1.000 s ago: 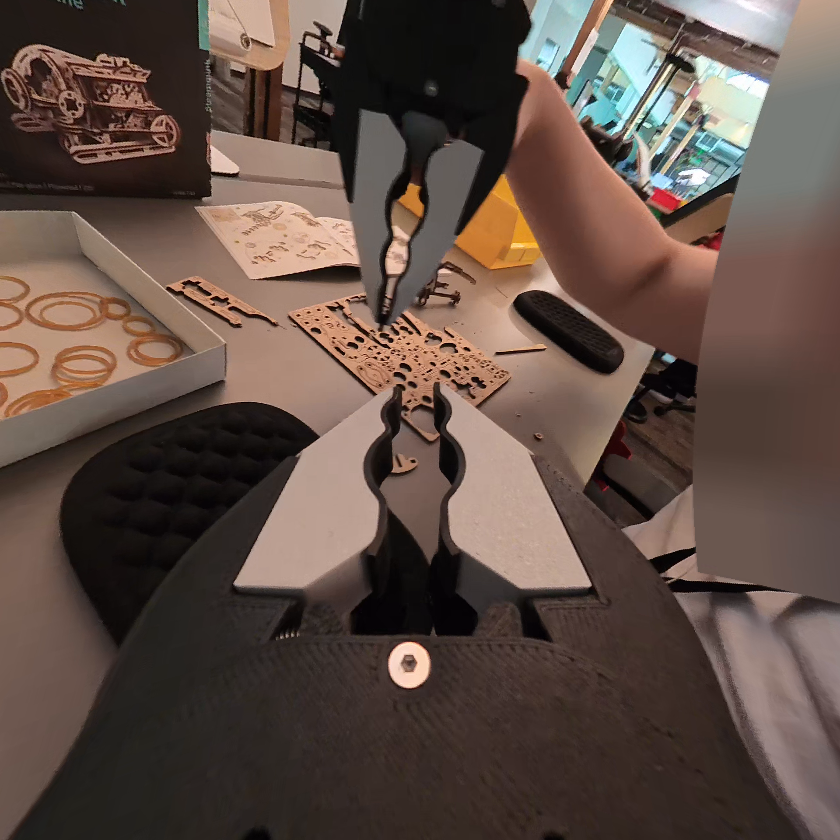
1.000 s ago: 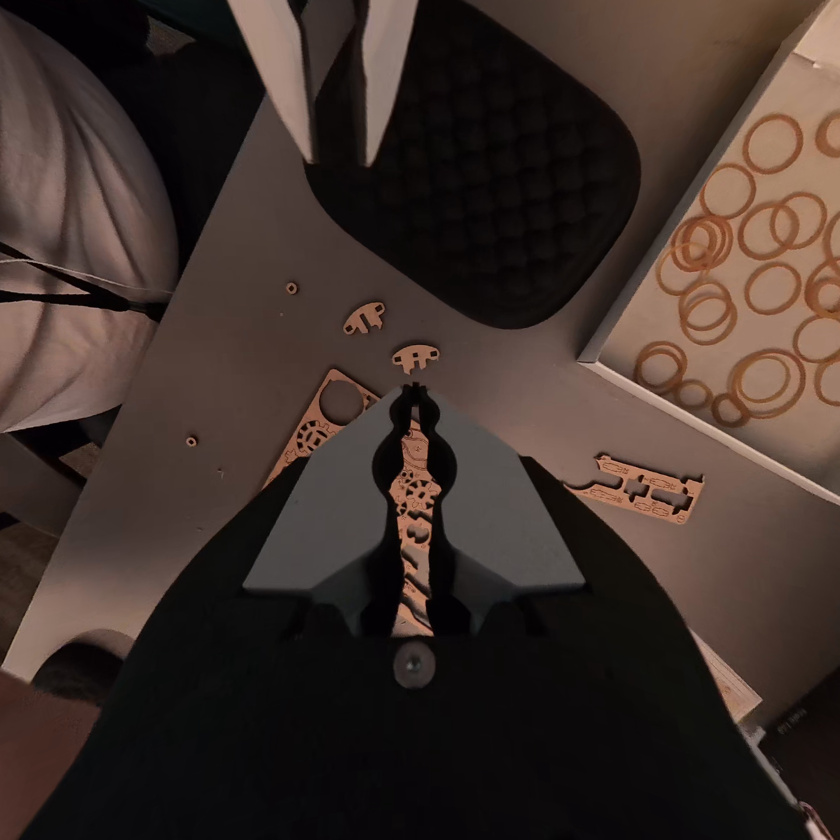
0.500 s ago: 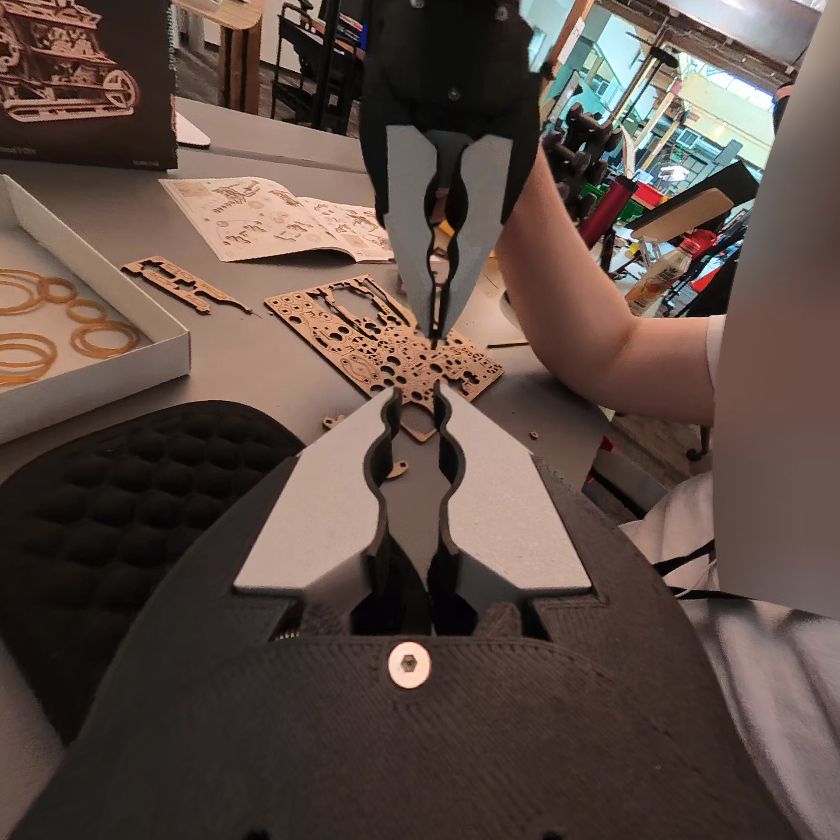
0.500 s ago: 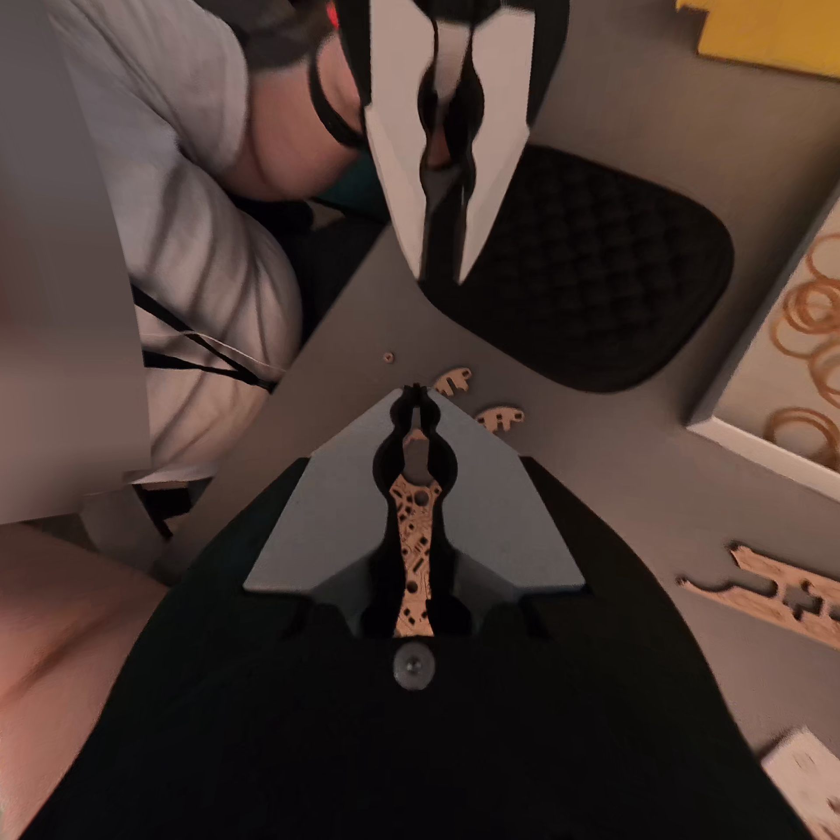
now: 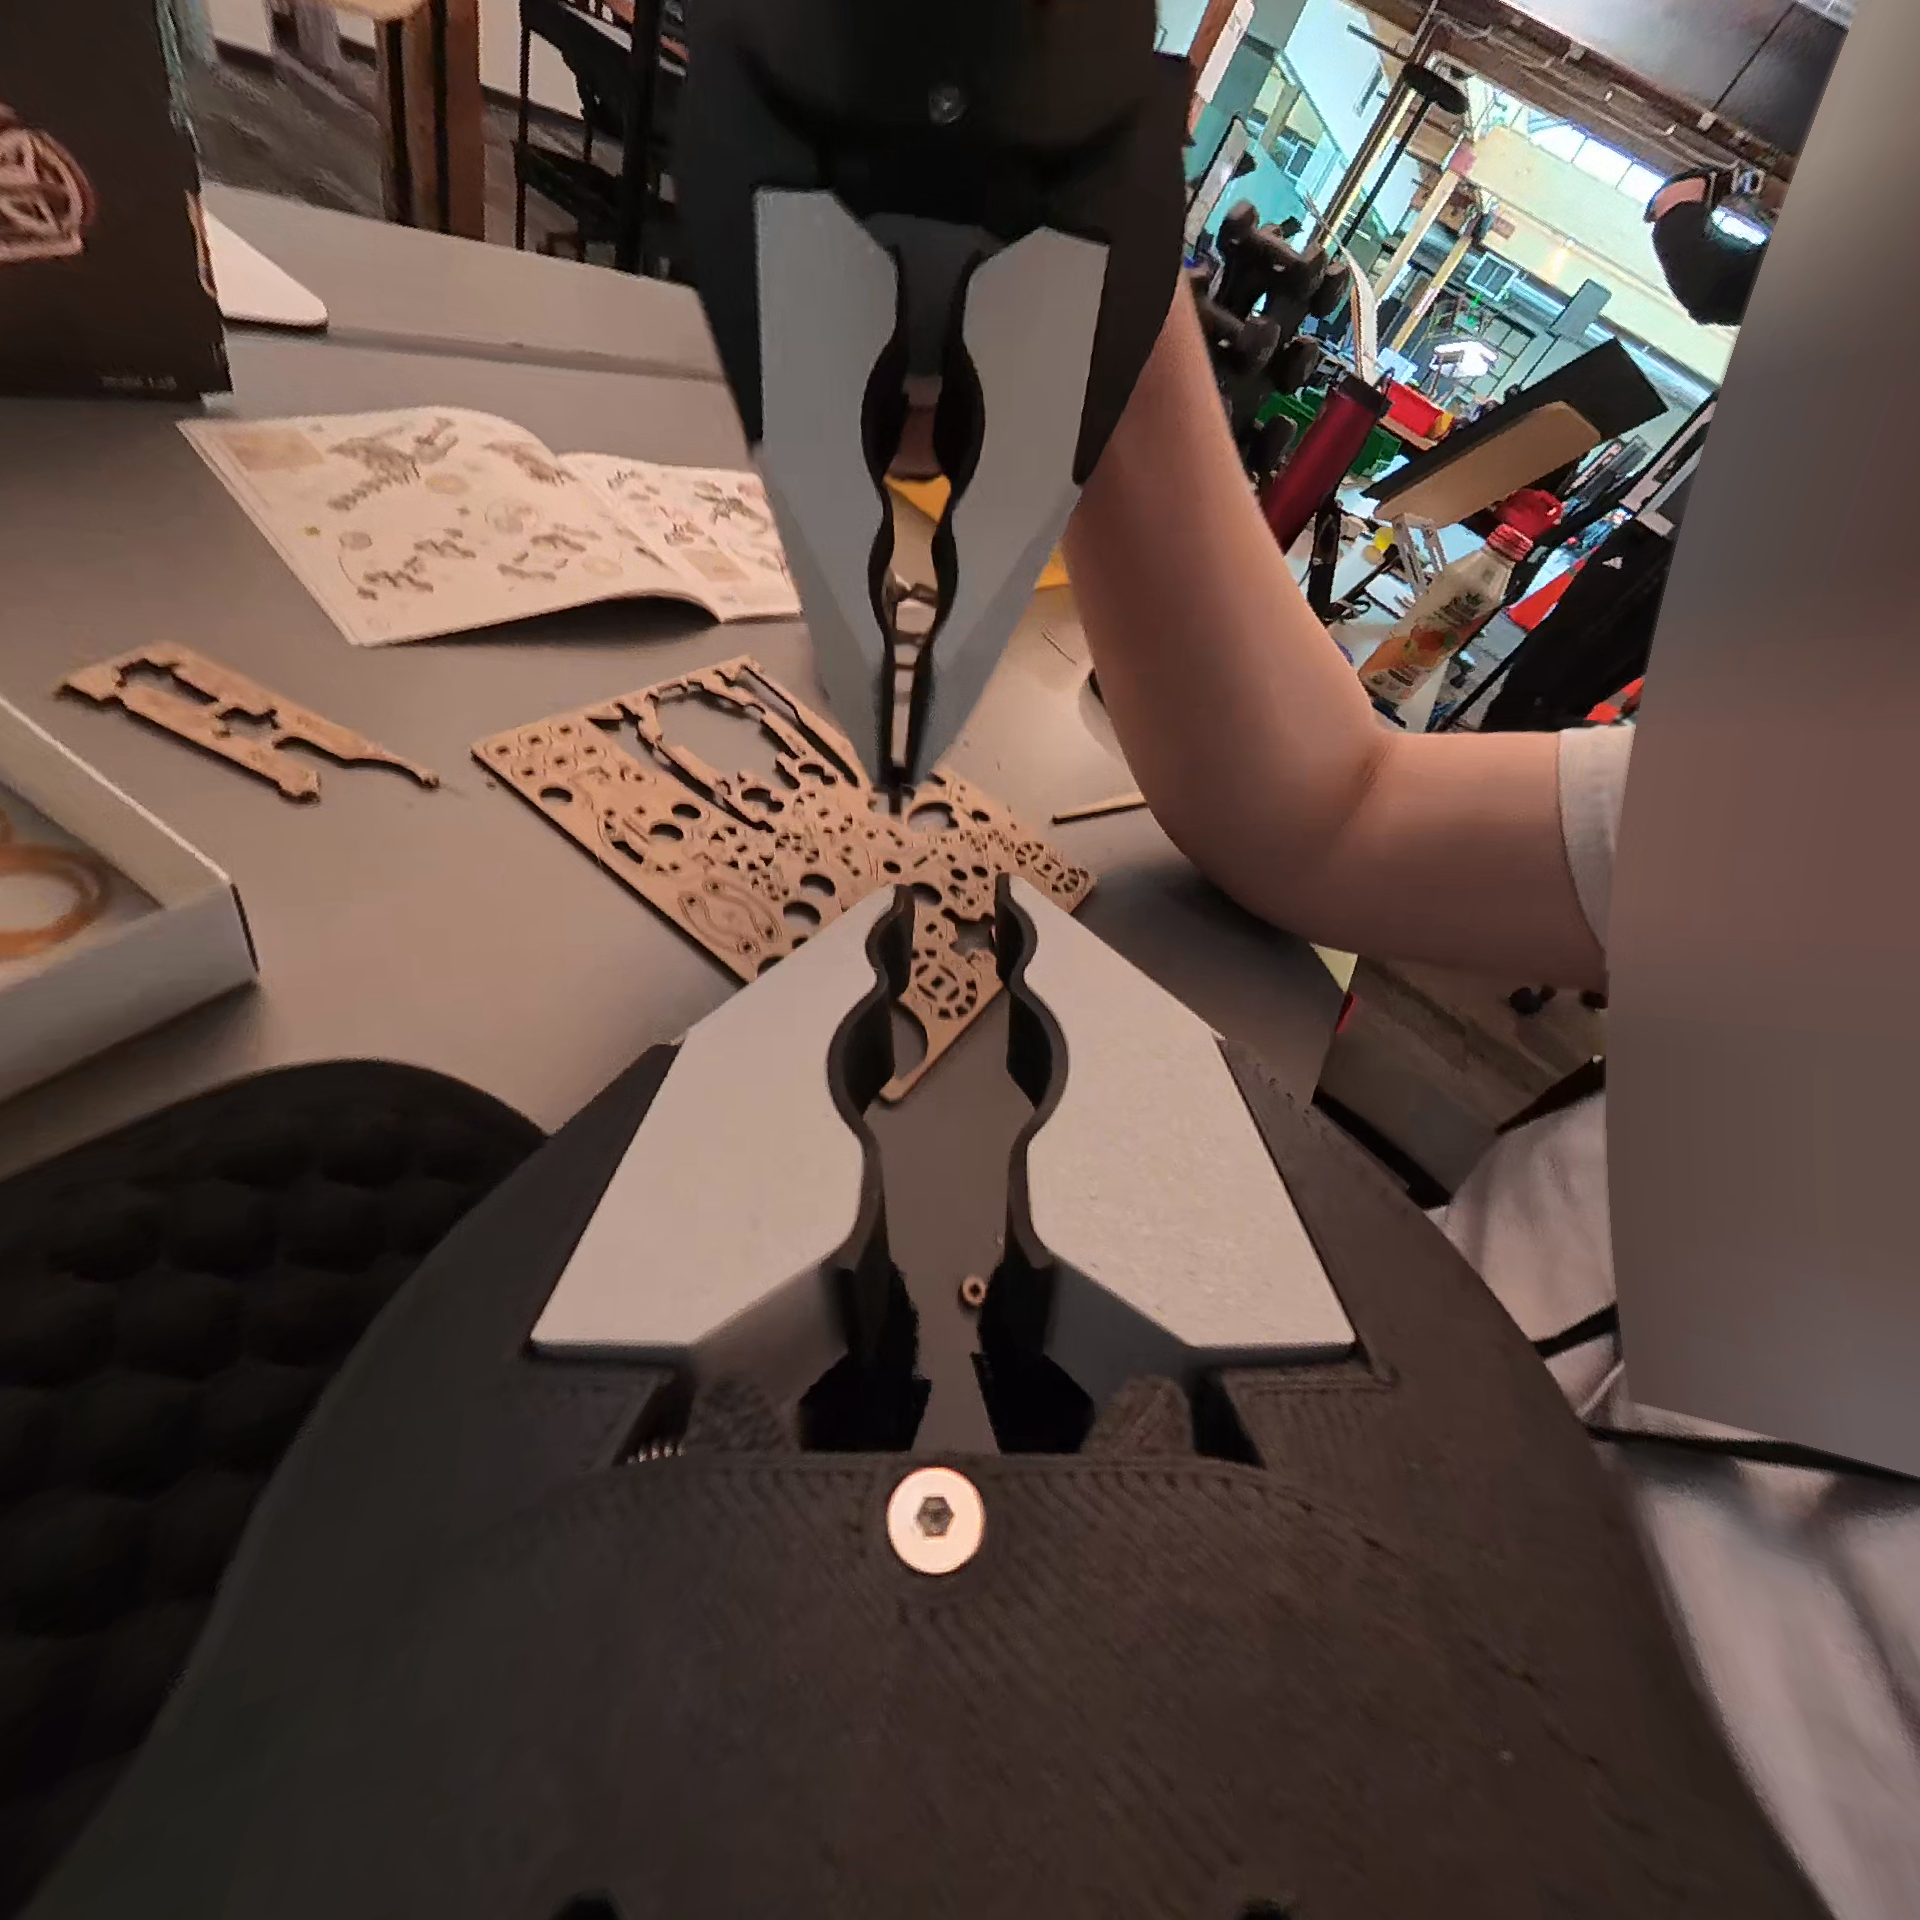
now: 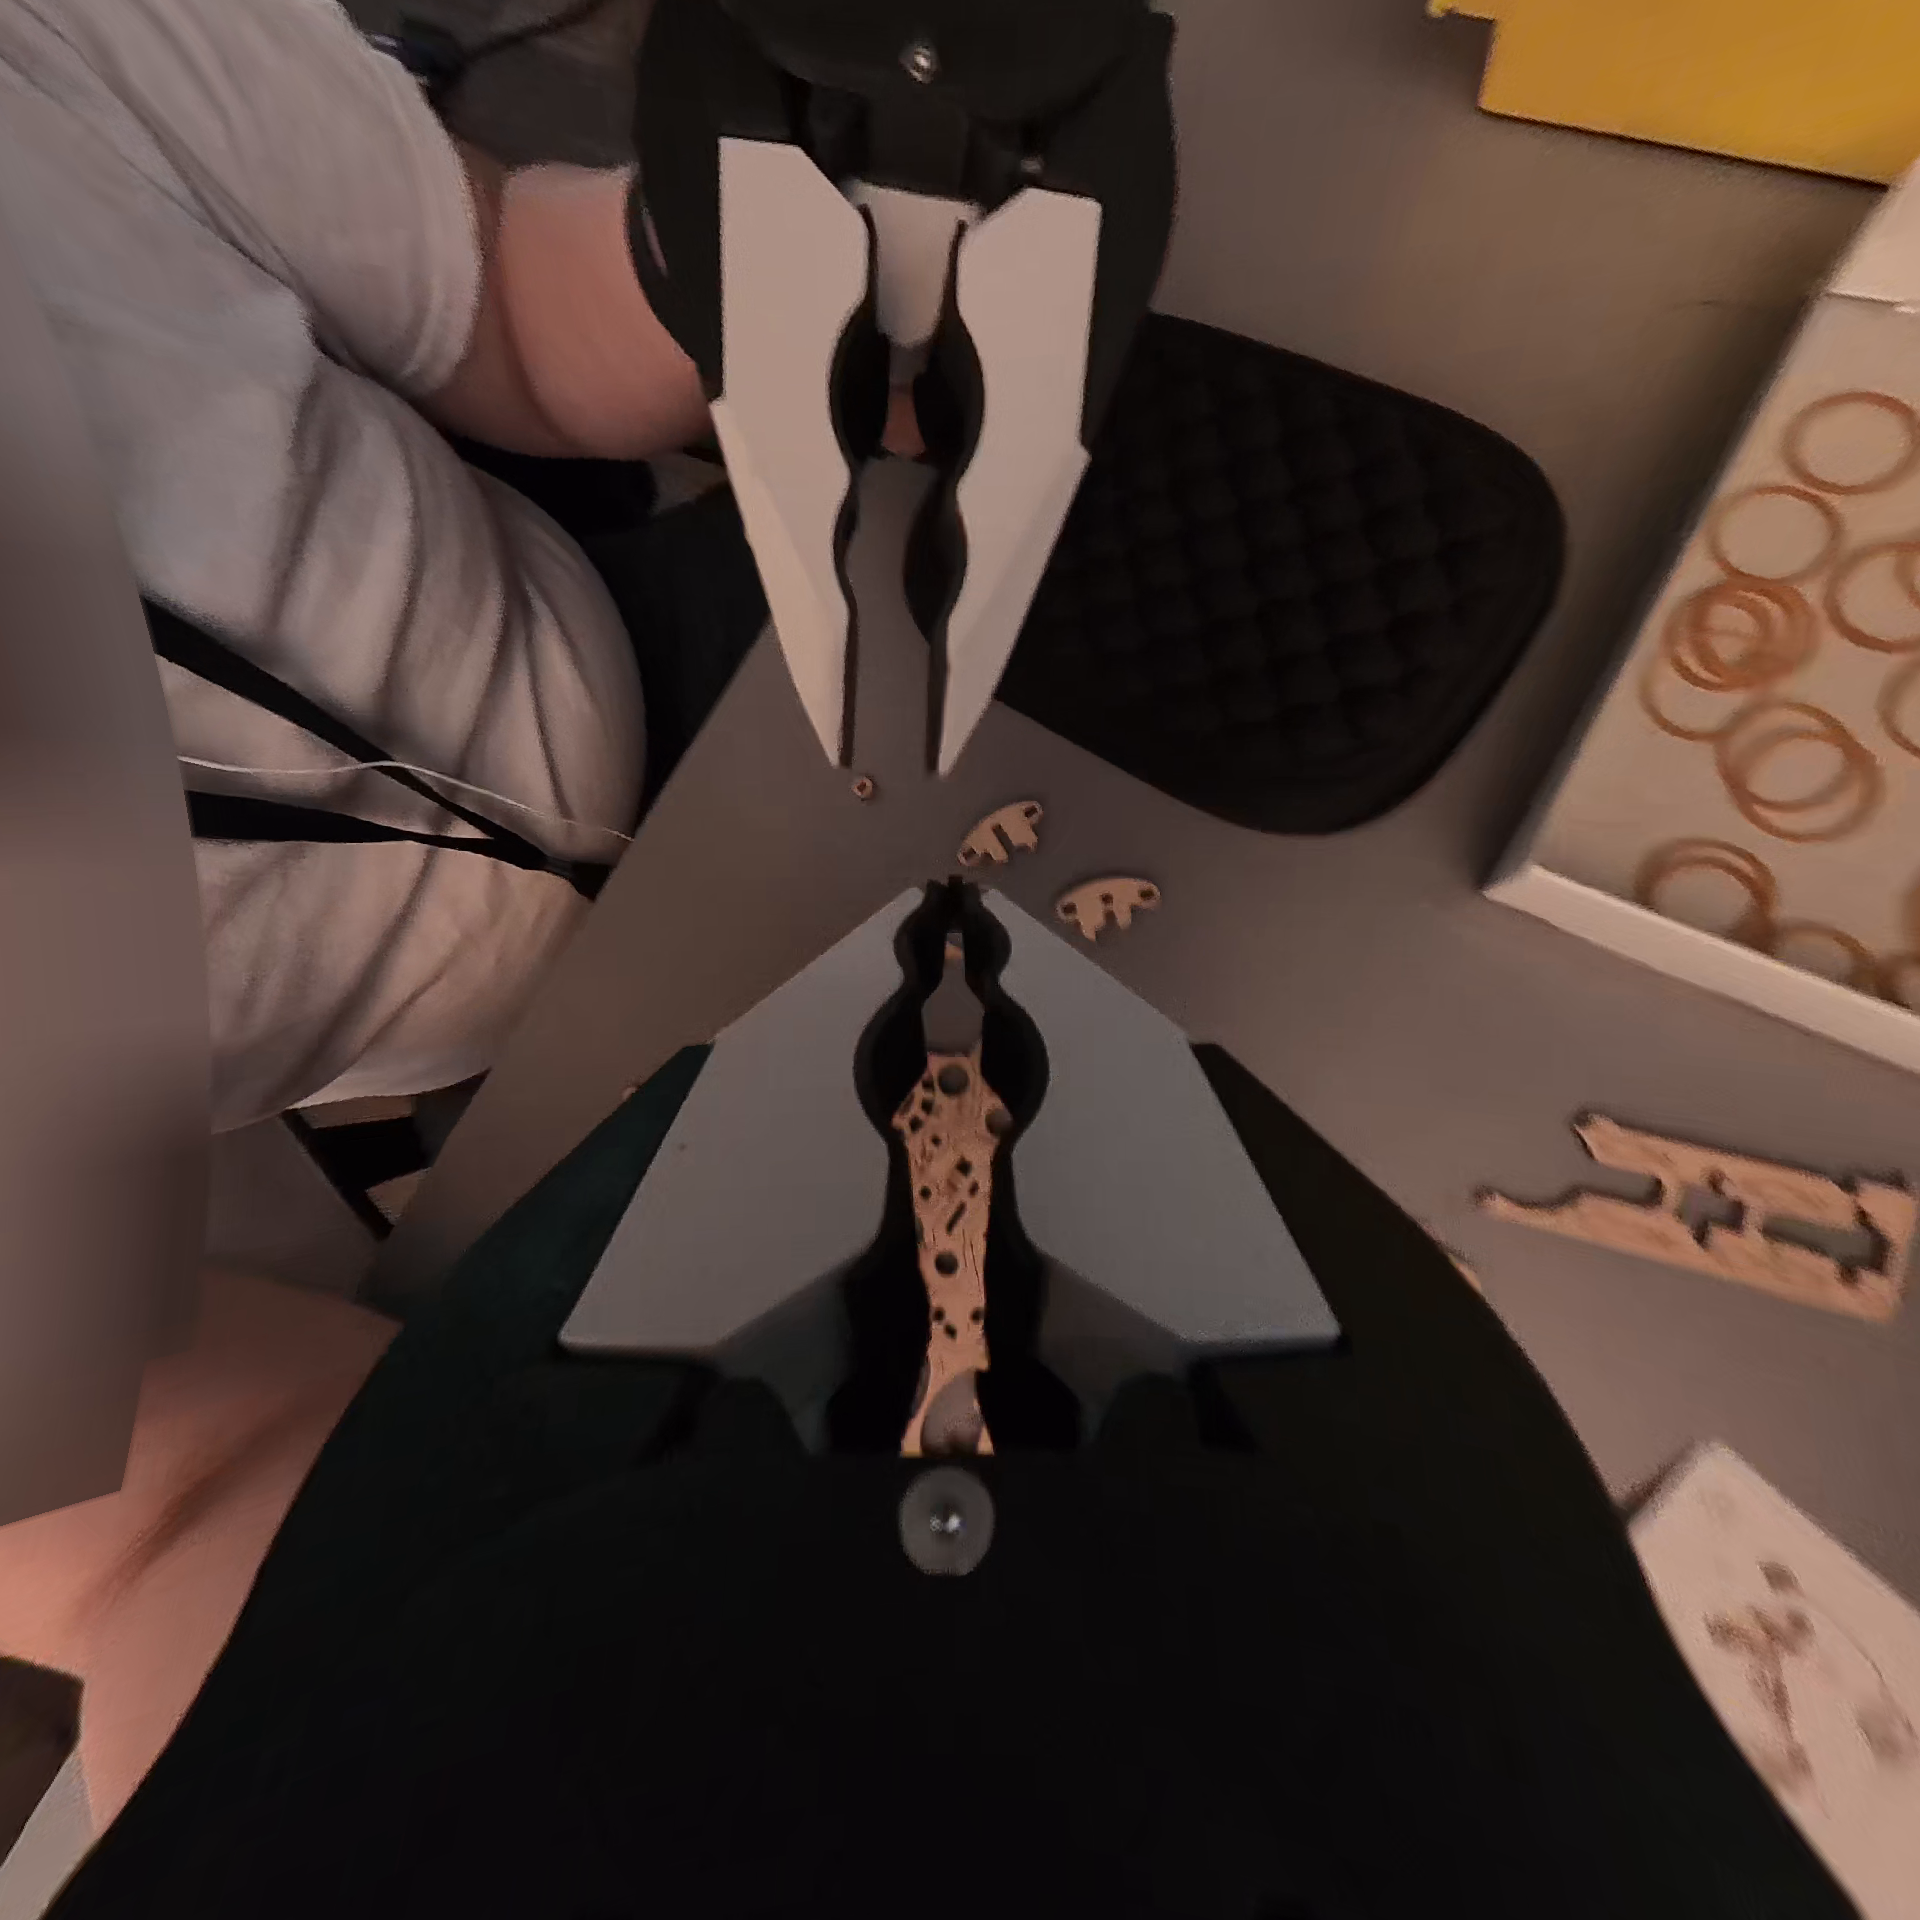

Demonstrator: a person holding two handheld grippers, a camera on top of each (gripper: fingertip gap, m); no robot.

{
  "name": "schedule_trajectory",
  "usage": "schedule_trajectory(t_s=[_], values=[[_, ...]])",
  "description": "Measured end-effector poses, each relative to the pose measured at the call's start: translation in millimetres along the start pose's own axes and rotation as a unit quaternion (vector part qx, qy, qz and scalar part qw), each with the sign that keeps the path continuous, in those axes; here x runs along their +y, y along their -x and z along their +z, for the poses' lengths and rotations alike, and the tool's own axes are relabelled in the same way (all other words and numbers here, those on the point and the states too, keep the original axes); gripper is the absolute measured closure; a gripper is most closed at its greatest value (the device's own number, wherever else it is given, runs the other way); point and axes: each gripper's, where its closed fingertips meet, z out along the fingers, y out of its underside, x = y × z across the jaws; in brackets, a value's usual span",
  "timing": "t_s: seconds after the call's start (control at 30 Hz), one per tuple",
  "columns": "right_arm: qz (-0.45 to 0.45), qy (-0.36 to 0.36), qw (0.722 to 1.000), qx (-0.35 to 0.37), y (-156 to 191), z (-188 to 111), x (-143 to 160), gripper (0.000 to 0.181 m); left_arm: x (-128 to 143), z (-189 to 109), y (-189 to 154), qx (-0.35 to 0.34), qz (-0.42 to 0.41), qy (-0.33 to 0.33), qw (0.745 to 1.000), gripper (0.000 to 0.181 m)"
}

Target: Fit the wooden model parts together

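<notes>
Spreading across most of both views, the grey desk carries everything, and the perforated wooden sheet lying flat near its middle serves as the landmark. Left of that sheet sits a white tray of tan rings, likely kept apart so loose bits stay sorted; beyond the sheet an open instruction booklet lies within easy reading. A black cushioned pad lies on the near side of the sheet. A long cut-out strip rests between tray and sheet. Two small crescent pieces lie just off the sheet's near corner, beside a tiny ring.

The right gripper stands tip-down over the sheet, its jaws nearly together; whether they pinch some small part cannot be told. The left gripper, jaws apart and empty, points at the sheet's near corner, probably ready to steady it.

Compared with a second ago, the left gripper has moved closer to the sheet, and the right gripper's tips have shifted toward the sheet's right-hand half.
</notes>
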Motion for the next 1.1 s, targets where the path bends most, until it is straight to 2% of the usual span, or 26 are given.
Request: schedule_trajectory(t_s=[0.17, 0.43, 1.1], values=[[0.008, 0.008, 0.993, 0.12, -9, -41, 11, 0.18, -6, -1, -4, -0.003, 0.011, 0.003, 1.0, 0.167], [-0.016, 0.093, 0.971, 0.219, -11, -58, 27, 0.18, -5, -8, -6, -0.022, 0.006, 0.004, 1.0, 0.167], [-0.029, 0.131, 0.964, 0.228, -10, -55, 38, 0.18, -10, -16, -1, -0.057, 0.022, 0.01, 0.998, 0.167]])
